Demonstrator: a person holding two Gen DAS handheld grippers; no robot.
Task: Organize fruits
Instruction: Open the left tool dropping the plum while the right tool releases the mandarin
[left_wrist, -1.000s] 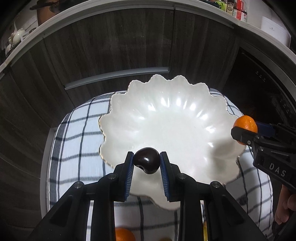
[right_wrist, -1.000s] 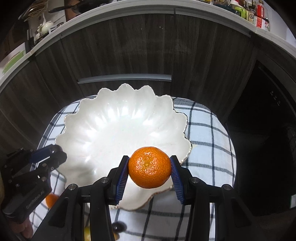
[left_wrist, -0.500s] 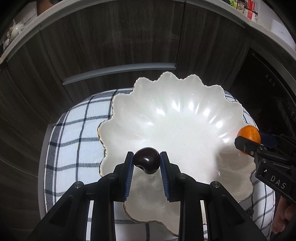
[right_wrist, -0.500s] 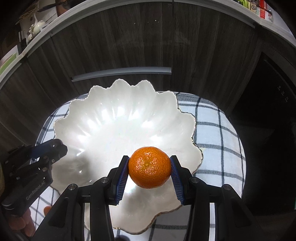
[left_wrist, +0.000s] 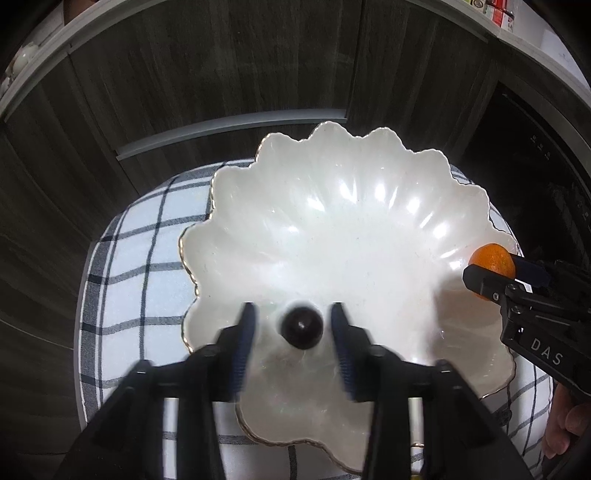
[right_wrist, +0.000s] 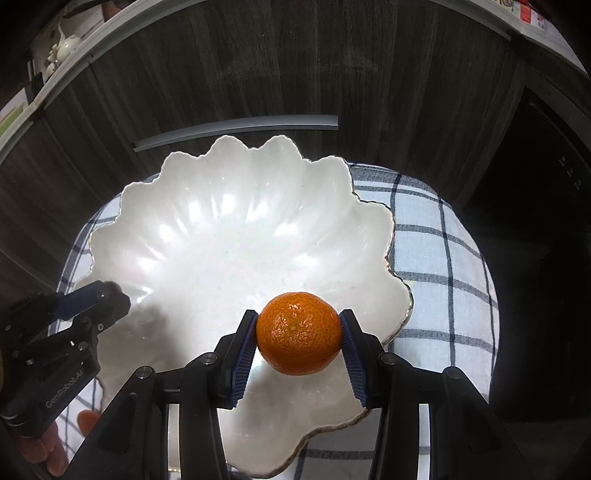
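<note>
A glossy white bowl (left_wrist: 351, 236) with a scalloped, gold-trimmed rim is seen on a checked cloth (left_wrist: 136, 258); its wide basin lies bare. The left claw (left_wrist: 291, 332) is spread wide, a smooth dark plum (left_wrist: 301, 328) seen between its pads, touching neither. A dimpled mandarin (right_wrist: 298, 338) is clamped by the right claw (right_wrist: 298, 341) above the bowl's near right edge.

Black left gripper (left_wrist: 291, 334) and right gripper (right_wrist: 298, 338): ribbed blue jaws, silver screws, white lettering.
</note>
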